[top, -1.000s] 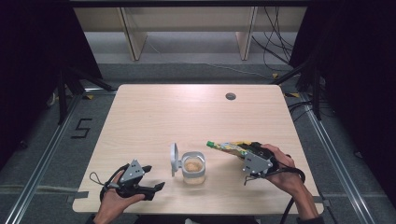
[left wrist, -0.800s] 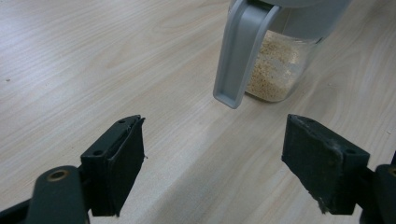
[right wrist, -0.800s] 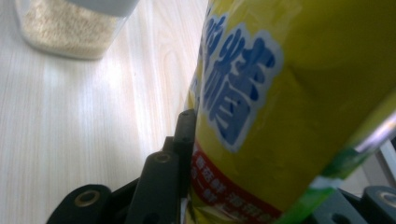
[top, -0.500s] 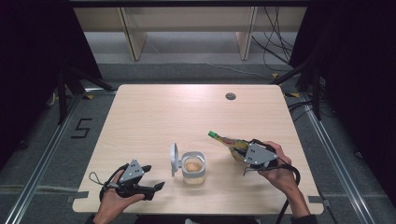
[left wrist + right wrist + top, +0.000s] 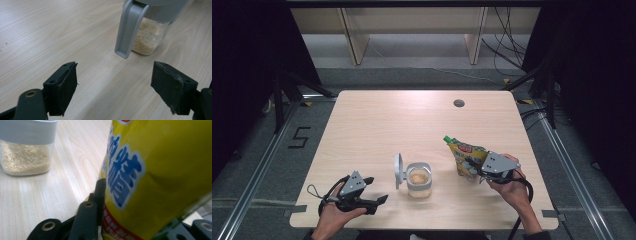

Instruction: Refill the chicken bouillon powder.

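While the right gripper (image 5: 472, 167) clamps a yellow spouted pouch (image 5: 464, 156) upright between its jaws, the open-lidded jar of pale granules (image 5: 418, 179) stands just ahead of the left gripper (image 5: 379, 196), whose jaws gape wide and empty.

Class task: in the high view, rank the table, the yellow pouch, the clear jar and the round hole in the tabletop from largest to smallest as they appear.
1. Table
2. Yellow pouch and clear jar: look about alike, so I leave them unranked
3. Round hole
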Motion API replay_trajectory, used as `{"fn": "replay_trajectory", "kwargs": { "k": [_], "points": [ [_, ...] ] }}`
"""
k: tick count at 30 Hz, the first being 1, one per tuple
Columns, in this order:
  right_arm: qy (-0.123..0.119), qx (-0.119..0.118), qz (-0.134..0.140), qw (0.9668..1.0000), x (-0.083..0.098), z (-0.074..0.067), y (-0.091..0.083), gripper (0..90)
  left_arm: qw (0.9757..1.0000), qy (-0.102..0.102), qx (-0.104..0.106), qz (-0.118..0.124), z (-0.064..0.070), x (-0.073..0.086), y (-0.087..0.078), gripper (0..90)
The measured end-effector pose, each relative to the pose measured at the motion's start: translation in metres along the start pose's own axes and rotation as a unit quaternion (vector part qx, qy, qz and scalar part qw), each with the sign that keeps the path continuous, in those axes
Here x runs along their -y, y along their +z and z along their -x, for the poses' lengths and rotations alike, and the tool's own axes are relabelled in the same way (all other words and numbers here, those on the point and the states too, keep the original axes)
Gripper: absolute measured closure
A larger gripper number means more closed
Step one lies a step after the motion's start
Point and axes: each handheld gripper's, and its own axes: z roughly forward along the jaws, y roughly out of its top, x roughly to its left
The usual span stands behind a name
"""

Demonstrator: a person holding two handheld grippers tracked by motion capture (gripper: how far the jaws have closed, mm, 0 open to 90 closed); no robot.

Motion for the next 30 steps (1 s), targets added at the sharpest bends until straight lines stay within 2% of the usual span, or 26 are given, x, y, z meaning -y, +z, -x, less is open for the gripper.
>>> {"fn": "replay_trajectory", "kwargs": {
  "k": [1, 3, 4, 5, 6, 11, 12, 18, 20, 22, 25, 27, 30],
  "points": [
    [0.000, 0.004, 0.004, 1.0000, 0.001, 0.002, 0.000, 72.2, 1.0000, 0.002, -0.001, 0.000, 0.000, 0.000, 0.000, 20.2],
    [0.021, 0.004, 0.004, 0.9998, 0.004, 0.001, -0.002, 72.0, 0.9999, 0.013, 0.000, 0.001, -0.002, -0.001, 0.000, 20.2],
    [0.016, 0.005, 0.007, 0.9998, 0.005, 0.002, -0.001, 71.8, 0.9999, 0.011, 0.000, 0.002, -0.002, 0.000, 0.000, 20.2],
    [0.022, 0.003, 0.006, 0.9997, 0.006, 0.002, -0.002, 71.6, 0.9999, 0.011, -0.002, 0.001, -0.002, -0.001, 0.000, 20.3],
    [0.020, 0.010, 0.011, 0.9997, 0.006, 0.003, -0.001, 71.4, 0.9999, 0.012, -0.001, 0.001, -0.002, -0.001, -0.001, 20.2],
    [0.028, 0.018, 0.003, 0.9994, 0.006, 0.000, -0.003, 69.4, 0.9999, 0.016, -0.003, -0.002, -0.003, -0.001, -0.001, 20.2],
    [0.028, 0.019, 0.002, 0.9994, 0.007, -0.001, -0.003, 68.5, 1.0000, -0.001, -0.002, 0.001, -0.001, 0.000, -0.001, 20.2],
    [0.036, 0.043, -0.009, 0.9984, 0.011, -0.004, -0.009, 57.7, 1.0000, 0.000, -0.001, 0.002, -0.001, 0.000, -0.001, 20.2],
    [0.040, 0.060, -0.007, 0.9974, 0.014, -0.004, -0.011, 53.3, 1.0000, 0.000, -0.003, 0.001, -0.001, 0.000, 0.000, 20.2],
    [0.049, 0.067, -0.009, 0.9965, 0.014, -0.004, -0.014, 50.0, 1.0000, -0.006, 0.002, 0.006, 0.000, 0.000, 0.000, 20.2],
    [0.046, 0.066, -0.014, 0.9966, 0.014, -0.005, -0.015, 47.7, 1.0000, 0.001, -0.004, -0.001, -0.001, 0.000, -0.001, 20.2],
    [0.068, 0.072, -0.022, 0.9949, 0.013, -0.007, -0.017, 43.7, 1.0000, 0.004, -0.002, 0.000, -0.002, 0.000, -0.001, 20.2],
    [0.070, 0.077, -0.017, 0.9945, 0.015, -0.007, -0.019, 39.9, 1.0000, 0.001, -0.002, 0.004, -0.002, 0.000, 0.000, 20.2]
  ]
}}
